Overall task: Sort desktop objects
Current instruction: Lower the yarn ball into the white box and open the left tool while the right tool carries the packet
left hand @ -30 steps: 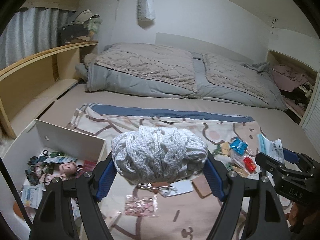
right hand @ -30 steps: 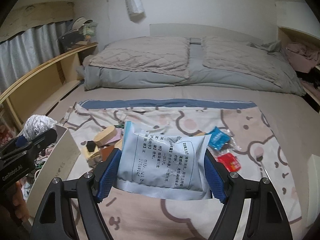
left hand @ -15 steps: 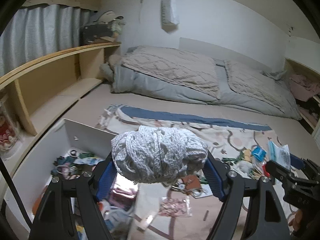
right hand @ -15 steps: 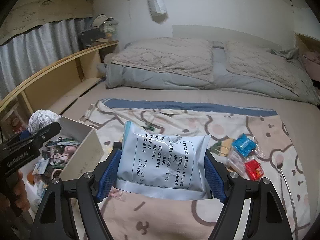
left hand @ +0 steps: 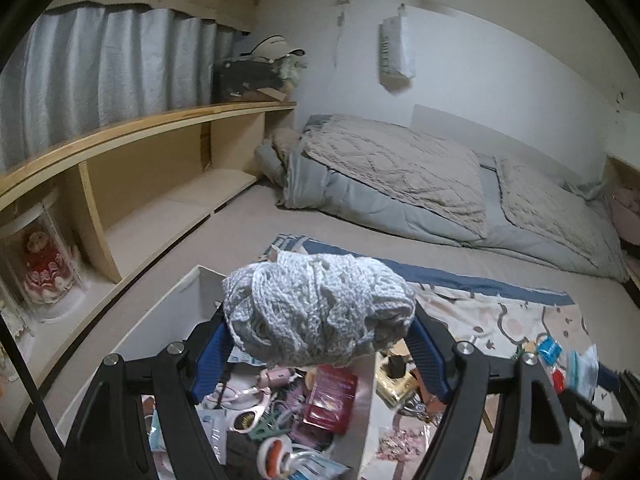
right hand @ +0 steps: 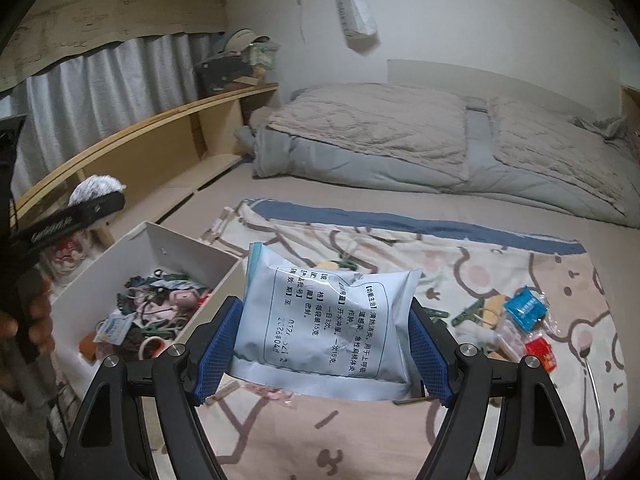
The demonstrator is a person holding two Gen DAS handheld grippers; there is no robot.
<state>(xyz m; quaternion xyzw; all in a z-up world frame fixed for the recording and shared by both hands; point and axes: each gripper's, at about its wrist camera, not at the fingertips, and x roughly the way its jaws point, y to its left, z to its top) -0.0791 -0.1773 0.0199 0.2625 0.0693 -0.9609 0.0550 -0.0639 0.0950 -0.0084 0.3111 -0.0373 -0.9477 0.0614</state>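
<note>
Carrying a grey-white ball of knitted yarn clenched in my left gripper over the white open box. My right gripper grips a pale blue printed sachet. Next I let the yarn go, probably clear of the wall.

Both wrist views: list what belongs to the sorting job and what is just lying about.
Job:
- yarn ball, clamped in the left tool
- printed pouch, clamped in the right tool
- white box, part-filled
- blue packet and red packet on the patterned sheet

Lying about:
- quilt
- shelf
- curtain
- doll
</note>
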